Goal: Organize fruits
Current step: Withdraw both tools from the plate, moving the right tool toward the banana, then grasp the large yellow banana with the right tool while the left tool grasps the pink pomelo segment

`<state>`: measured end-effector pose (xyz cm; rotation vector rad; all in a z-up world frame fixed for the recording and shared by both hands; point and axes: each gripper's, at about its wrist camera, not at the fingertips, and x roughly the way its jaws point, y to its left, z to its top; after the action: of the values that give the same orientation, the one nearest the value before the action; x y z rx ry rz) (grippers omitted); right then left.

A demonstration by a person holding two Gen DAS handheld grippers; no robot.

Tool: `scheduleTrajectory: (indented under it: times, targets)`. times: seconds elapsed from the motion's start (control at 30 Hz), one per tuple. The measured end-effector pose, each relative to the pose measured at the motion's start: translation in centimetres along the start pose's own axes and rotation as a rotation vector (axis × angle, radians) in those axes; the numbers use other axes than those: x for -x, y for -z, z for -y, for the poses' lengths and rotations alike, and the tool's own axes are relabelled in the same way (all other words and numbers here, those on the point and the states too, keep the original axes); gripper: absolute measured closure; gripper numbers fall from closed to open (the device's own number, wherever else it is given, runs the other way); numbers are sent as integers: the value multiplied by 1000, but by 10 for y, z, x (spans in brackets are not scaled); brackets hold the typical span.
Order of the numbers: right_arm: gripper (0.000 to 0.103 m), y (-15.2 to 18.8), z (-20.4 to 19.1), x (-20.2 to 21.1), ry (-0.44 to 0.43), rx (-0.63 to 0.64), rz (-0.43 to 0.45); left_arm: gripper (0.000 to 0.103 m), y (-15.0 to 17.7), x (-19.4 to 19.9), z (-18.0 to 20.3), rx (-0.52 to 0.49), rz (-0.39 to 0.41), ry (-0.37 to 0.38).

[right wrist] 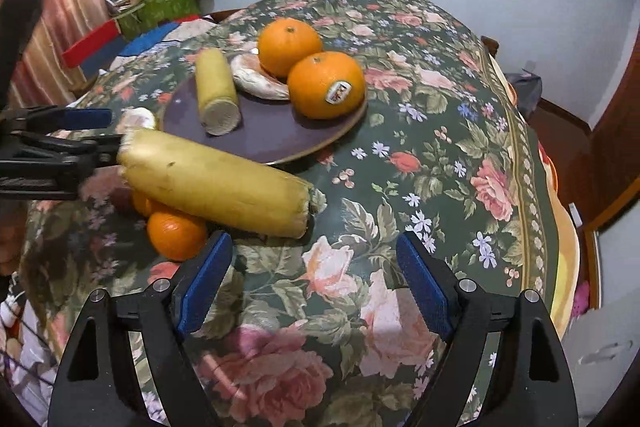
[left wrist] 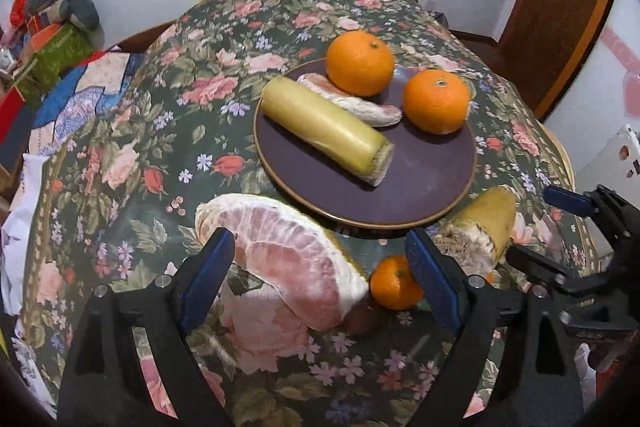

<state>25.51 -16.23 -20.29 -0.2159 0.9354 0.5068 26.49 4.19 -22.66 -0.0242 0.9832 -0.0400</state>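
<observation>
Fruits crowd a table under a floral cloth (right wrist: 440, 131): a purple plate (left wrist: 420, 179) at the far side carries a pomelo rind piece (left wrist: 324, 125), a peeled wedge (left wrist: 352, 101) and two oranges (left wrist: 360, 63). Nearer lie a large peeled pomelo section (left wrist: 288, 259), another rind piece (right wrist: 216, 185) and a small mandarin (right wrist: 176, 235). The left gripper (left wrist: 320, 263) and right gripper (right wrist: 312, 269) both hang wide open, empty

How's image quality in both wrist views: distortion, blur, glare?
Left wrist: heavy fisheye bends the floral-clothed round table; dark vignette in the corners; soft glare on the yellow-rinded pomelo piece lying on the dark purple round plate. Right wrist: same bending; left edge blurred; big round orange sharp.
</observation>
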Motion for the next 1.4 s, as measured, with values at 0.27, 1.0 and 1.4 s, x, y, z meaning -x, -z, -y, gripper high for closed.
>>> scheduleTrajectory:
  times: [0.27,1.0,1.4]
  targets:
    - [21,4,9,16,3,-44,26,15,7,21,20,10,21,77]
    - [21,20,-3,46,-20,-75,40,15,37,58,10,59,61,24]
    - [23,23,-34,8,-30,-23,-25,15,44,26,-34,161,2,-14]
